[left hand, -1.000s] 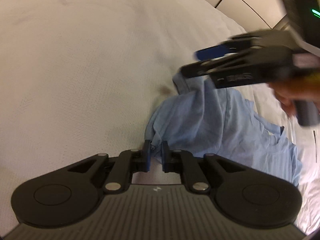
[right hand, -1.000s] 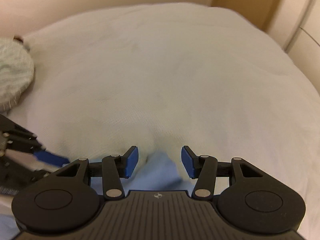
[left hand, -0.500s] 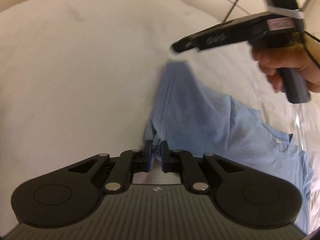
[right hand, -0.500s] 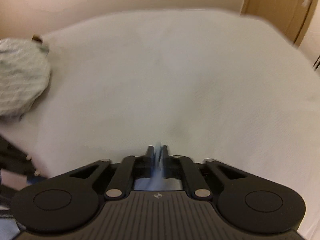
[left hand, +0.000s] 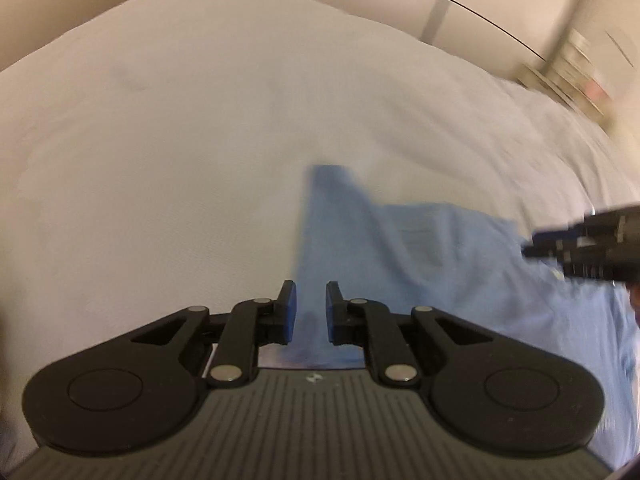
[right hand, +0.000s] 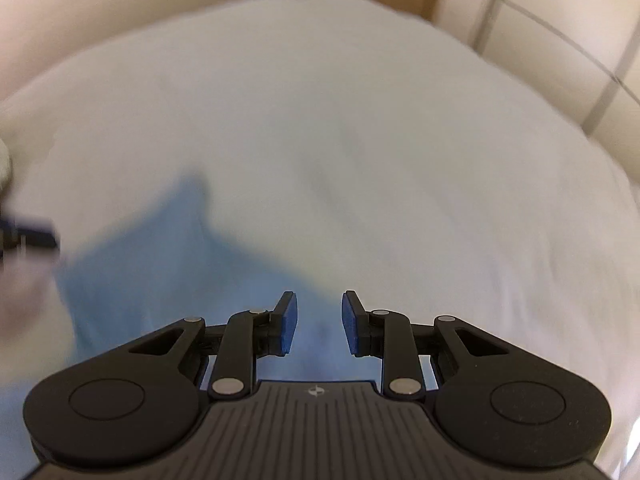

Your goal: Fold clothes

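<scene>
A light blue T-shirt (left hand: 420,256) lies spread on the white bed (left hand: 160,140), one sleeve pointing away from me. My left gripper (left hand: 311,296) is open a little, its blue pads on either side of the shirt's near edge, not pinching it. My right gripper (right hand: 319,308) is open above the shirt (right hand: 160,264), which lies below and to its left. The right gripper also shows at the right edge of the left wrist view (left hand: 584,248). The left gripper shows blurred at the left edge of the right wrist view (right hand: 28,236).
The white bed cover (right hand: 360,140) fills most of both views. Pale cupboard doors (left hand: 500,0) stand beyond the bed's far right side. A beige wall (right hand: 120,0) lies behind the bed. A grey-white bundle (right hand: 4,160) peeks in at the left edge.
Both grippers have opened and let go of the shirt. The shirt now lies flatter on the bed with its sleeve stretched out. The right gripper has dropped to the right of the shirt.
</scene>
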`<state>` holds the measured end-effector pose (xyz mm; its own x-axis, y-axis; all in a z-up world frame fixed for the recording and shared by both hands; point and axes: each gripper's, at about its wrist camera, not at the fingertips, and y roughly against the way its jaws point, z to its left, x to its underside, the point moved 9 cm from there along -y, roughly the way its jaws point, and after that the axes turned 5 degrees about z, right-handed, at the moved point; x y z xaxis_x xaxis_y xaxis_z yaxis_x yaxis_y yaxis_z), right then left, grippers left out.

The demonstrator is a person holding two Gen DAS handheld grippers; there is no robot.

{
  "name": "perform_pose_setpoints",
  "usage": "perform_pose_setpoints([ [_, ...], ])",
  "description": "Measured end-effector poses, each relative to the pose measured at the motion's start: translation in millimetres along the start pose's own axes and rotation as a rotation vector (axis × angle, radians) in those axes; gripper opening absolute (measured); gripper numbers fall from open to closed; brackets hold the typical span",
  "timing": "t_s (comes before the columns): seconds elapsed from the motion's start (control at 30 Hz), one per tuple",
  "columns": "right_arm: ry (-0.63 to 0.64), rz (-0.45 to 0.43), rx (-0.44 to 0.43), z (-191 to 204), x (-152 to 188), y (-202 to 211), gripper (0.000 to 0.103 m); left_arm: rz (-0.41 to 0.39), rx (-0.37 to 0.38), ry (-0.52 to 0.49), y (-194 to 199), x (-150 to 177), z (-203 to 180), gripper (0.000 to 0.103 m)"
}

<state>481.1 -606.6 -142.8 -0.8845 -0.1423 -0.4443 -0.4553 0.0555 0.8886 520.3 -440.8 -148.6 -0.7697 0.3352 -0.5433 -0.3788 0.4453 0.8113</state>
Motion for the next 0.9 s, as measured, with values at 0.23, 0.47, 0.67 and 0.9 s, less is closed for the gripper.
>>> perform_pose_setpoints([
  [0.23, -0.233, 0.136, 0.084, -57.2, 134.3, 21.5, 0.028, 0.082, -0.005, -0.218, -35.8, 2.7, -40.2, 0.012],
  [0.47, -0.417, 0.175, 0.171, -123.8, 239.6, 47.2, 0.031, 0.108, -0.158, -0.289, -29.1, -5.3, -45.1, 0.012],
  [0.67, -0.606, 0.131, 0.196, -160.2, 304.1, 90.6, 0.037, 0.065, -0.017, -0.454, -3.1, 4.4, -167.5, 0.012],
  [0.9, -0.823, 0.075, 0.222, -203.0, 378.6, 140.0, 0.037, 0.063, 0.302, -0.904, -0.7, 102.6, -378.6, 0.012],
])
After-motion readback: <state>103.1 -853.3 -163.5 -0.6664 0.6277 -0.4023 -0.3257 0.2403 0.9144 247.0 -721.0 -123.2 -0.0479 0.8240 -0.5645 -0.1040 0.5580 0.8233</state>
